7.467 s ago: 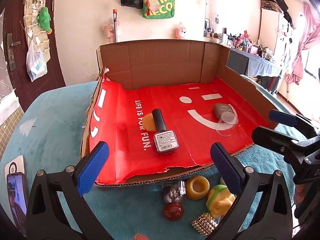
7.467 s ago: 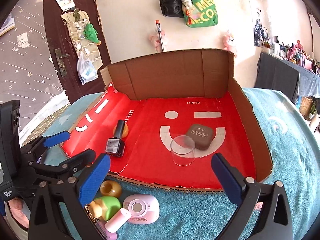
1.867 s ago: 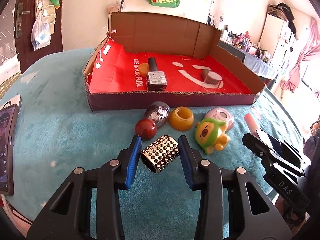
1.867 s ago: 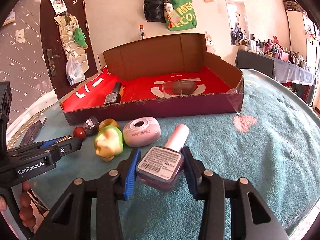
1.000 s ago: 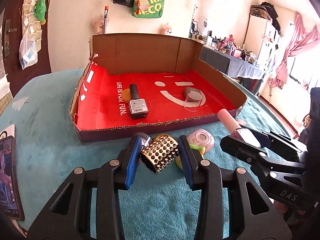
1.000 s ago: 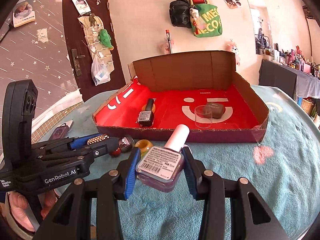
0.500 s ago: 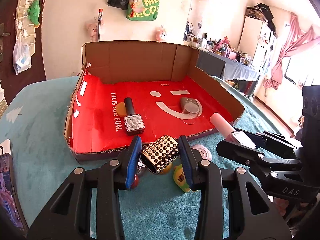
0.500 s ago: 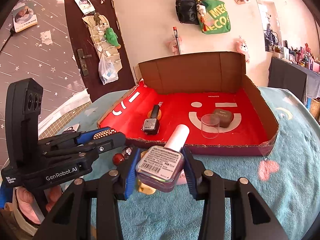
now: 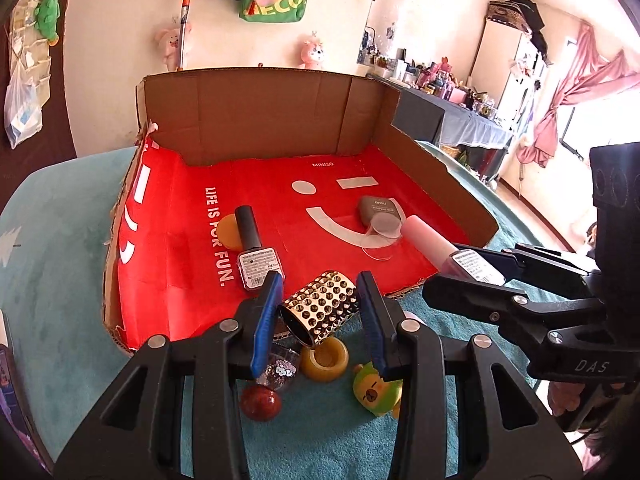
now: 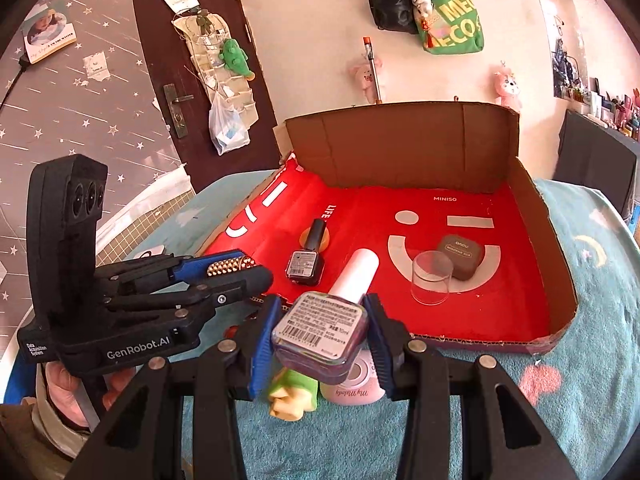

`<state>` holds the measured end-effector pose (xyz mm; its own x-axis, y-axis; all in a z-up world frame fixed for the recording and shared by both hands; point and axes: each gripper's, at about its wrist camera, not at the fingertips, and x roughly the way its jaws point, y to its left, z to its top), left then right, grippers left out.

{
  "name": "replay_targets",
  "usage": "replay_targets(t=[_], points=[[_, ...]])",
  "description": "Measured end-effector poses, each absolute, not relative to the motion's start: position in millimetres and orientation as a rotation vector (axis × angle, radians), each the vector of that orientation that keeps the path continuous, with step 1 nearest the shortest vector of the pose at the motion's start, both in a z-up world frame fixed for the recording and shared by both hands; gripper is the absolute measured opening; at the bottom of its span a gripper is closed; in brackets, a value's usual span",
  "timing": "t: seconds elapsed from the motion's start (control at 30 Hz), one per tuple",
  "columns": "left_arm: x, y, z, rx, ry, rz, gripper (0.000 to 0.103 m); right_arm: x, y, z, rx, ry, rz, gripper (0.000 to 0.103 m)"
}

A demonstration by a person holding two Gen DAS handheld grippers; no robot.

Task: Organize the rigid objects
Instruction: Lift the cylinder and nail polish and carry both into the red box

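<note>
Studded gold cylinder (image 9: 320,306) and pink-capped polish bottle (image 10: 324,326), each clamped above box (image 9: 256,120)

From the right wrist, the green-and-yellow toy (image 10: 294,394) and the pink "My Melody" case (image 10: 354,386) sit half hidden under the held nail polish bottle (image 10: 320,330), its label print too small to read, while the orange ball (image 10: 325,236) peeks from behind the black bottle (image 10: 306,262).

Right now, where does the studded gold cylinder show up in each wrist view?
Left wrist view: studded gold cylinder at bottom centre, clamped between the left gripper jaws, over the box's near edge.
Right wrist view: at left, only its studs show between the blue pads.
Shared landmark: black nail polish bottle in the red-lined box.
</note>
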<state>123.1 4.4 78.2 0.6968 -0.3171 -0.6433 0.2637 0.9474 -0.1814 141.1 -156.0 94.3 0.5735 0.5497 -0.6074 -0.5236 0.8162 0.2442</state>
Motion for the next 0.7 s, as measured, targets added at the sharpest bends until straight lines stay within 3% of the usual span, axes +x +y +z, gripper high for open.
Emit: replay_targets(t=[0.7], points=[[185,9,28,-0.159,0.956,-0.388,0.036,223,-159,49,0.135,0.956,0.623,0.045]])
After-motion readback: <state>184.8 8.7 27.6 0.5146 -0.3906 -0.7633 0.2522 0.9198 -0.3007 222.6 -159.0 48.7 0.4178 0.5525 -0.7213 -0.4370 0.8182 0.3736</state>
